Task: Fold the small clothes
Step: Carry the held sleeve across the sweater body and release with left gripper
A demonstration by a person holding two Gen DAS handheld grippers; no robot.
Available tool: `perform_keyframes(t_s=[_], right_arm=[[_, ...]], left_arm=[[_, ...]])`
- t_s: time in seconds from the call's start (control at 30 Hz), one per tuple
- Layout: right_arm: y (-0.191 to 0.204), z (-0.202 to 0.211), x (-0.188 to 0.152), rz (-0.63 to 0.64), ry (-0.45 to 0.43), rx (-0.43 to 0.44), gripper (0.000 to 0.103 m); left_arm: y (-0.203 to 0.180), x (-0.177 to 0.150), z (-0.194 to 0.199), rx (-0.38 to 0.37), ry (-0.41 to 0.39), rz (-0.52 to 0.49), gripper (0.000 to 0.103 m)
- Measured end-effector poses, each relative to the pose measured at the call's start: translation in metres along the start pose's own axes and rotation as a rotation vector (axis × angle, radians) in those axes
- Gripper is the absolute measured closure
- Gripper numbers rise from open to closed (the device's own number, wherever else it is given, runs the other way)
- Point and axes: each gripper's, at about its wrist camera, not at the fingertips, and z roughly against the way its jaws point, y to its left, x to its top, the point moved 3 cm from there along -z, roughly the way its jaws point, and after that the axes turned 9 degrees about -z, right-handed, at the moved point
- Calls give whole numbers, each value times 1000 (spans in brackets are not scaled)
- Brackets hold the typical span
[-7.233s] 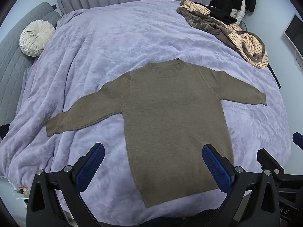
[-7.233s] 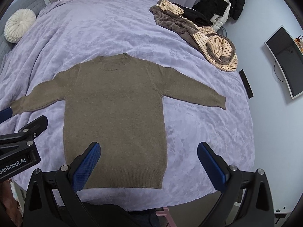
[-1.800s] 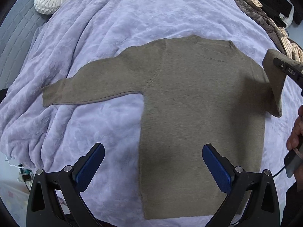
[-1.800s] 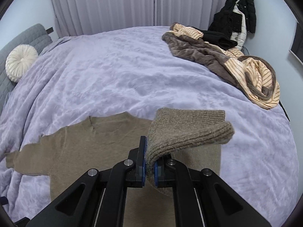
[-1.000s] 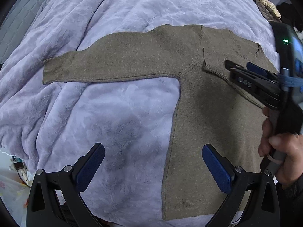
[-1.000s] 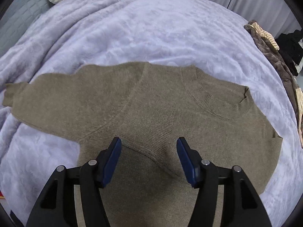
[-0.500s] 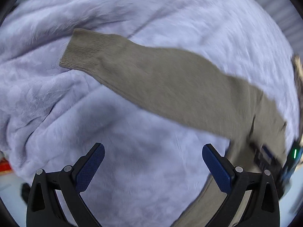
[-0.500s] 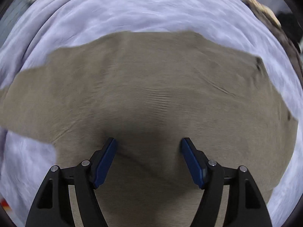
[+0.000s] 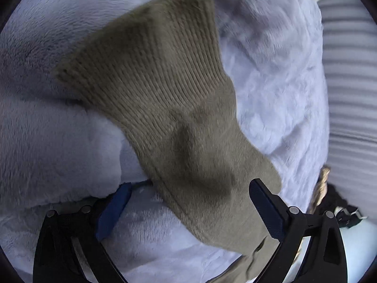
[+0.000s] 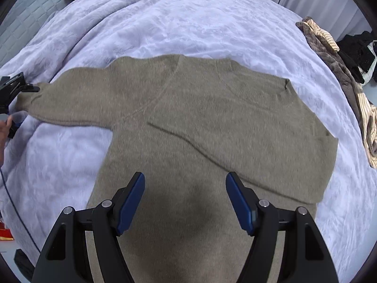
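So, the sweater point(image 10: 212, 122) lies flat on the blanket point(image 10: 176, 23), neck away from us. The right sleeve point(image 10: 259, 153) is already folded across the chest. The left sleeve point(image 9: 179, 118) is not yet folded and stretches straight out to the side.

The left gripper point(image 9: 188, 210) is down at that sleeve's end, pointing steeply at the bed. Its jaws stand wide, one on each side of the sleeve. We see one pad sunk in the blanket clear of the knit and the other just at the sleeve's edge. Nothing is pinched yet, so we call it released. The cuff point(image 9: 146, 47) lies ahead of the fingers, past the tips. The sleeve's long axis runs from the wrist camera's lower right up to the upper left, so it crosses the gap at a slant. We judge a close here would catch the sleeve just behind the ribbing, across its width.

The right gripper point(image 10: 186, 200) hangs over the sweater's lower body. Its jaws have just been opening and nothing is held between them; there is only flat knit underneath. It sits well apart from the cuff, so the left is plainly the nearer one.

We reckon the next step is to pinch the sleeve near the cuff and carry it across the chest, toward the folded sleeve. The fold line would fall near the shoulder seam.
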Motion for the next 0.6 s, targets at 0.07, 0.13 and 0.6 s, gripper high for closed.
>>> perform_keyframes(t_s=[0.07,0.13,0.6], right_arm=[[4,-1,-8,21,12,-13,29],[9,0,-13,44,18,-17,29],[20,42,-20,33,14,17,29]], left_arm=[[-4,10,0,-23,-28,-1,7],[-10,19,-2,-42,-38,-2,10],[-81,11,40,200,-141,-197,90]])
